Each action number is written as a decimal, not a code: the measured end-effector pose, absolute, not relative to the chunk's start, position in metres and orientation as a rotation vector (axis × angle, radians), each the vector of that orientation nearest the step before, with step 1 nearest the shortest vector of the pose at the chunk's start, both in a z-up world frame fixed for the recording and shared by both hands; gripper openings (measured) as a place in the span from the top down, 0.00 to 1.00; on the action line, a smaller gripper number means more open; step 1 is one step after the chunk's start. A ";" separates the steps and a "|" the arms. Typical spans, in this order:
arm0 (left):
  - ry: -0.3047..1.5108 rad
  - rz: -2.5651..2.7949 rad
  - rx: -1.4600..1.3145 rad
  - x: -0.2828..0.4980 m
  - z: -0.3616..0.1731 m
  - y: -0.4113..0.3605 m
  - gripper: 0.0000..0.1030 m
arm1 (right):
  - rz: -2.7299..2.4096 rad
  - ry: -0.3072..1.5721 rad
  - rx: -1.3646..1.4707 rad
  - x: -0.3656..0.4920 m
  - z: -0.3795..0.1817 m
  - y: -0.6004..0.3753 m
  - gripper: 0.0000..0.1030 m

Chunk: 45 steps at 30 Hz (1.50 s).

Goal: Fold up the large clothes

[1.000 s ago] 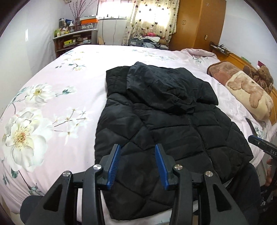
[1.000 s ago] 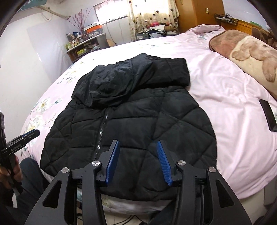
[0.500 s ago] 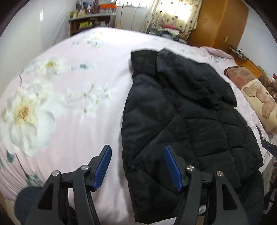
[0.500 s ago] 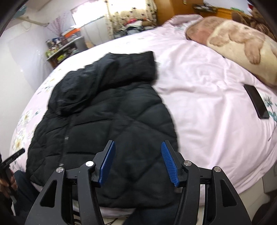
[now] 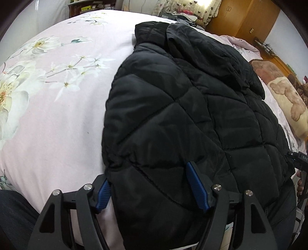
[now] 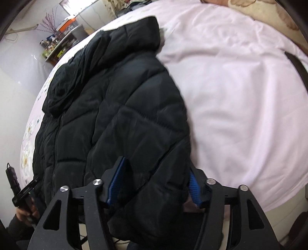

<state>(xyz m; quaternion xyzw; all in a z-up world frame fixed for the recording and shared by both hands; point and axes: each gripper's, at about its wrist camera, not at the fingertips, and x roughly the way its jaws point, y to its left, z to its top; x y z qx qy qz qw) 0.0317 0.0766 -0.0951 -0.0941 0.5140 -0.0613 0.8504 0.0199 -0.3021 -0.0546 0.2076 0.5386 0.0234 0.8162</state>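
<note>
A black quilted hooded jacket [image 5: 192,115] lies front up on the bed, hood at the far end and hem toward me. My left gripper [image 5: 150,182] is low over the hem's left corner. Its jaws are opening and straddle the padded fabric; the left pad sits at the jacket's side edge. In the right wrist view the jacket [image 6: 115,105] fills the left half. My right gripper [image 6: 156,182] straddles the hem's right corner, jaws opening, with fabric bulging between the blue pads. Neither pair visibly pinches the cloth.
The bed has a pink floral sheet [image 5: 48,105]. A bear-print pillow [image 5: 288,100] lies at the right, a dark phone [image 6: 296,65] on the sheet beyond the jacket. A wooden wardrobe [image 5: 240,17] and a cluttered shelf [image 6: 55,44] stand past the bed.
Both grippers sank toward the jacket's hem and shifted outward to its corners. Their jaws widened, and the hem corners now sit between the pads.
</note>
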 end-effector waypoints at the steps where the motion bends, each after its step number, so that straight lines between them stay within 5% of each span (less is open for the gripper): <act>1: 1.093 -0.129 -0.193 0.032 -0.098 0.075 0.25 | 0.062 1.168 0.463 0.020 -0.059 -0.302 0.41; 4: 1.122 -0.132 -0.169 0.036 -0.102 0.073 0.25 | 0.090 1.227 0.522 0.022 -0.070 -0.303 0.40; 5: 1.127 -0.132 -0.166 0.037 -0.099 0.072 0.34 | 0.093 1.233 0.523 0.022 -0.069 -0.302 0.43; 8: 1.096 -0.153 -0.143 0.033 -0.081 0.067 0.74 | 0.105 1.209 0.492 0.018 -0.052 -0.297 0.76; 9: 1.079 -0.163 -0.141 0.030 -0.073 0.067 0.81 | 0.115 1.195 0.490 0.016 -0.045 -0.297 0.84; 11: 1.032 -0.182 -0.158 0.024 -0.054 0.071 0.84 | 0.145 1.145 0.507 0.009 -0.025 -0.295 0.86; 19: 0.849 -0.231 -0.281 -0.016 0.019 0.113 0.85 | 0.198 1.019 0.499 -0.035 0.037 -0.292 0.88; 30: 0.803 -0.258 -0.360 -0.043 0.037 0.136 0.85 | 0.217 0.915 0.590 -0.097 0.064 -0.303 0.88; 45: 0.676 -0.279 -0.453 0.047 0.095 0.145 0.85 | 0.219 0.757 0.671 -0.006 0.113 -0.308 0.88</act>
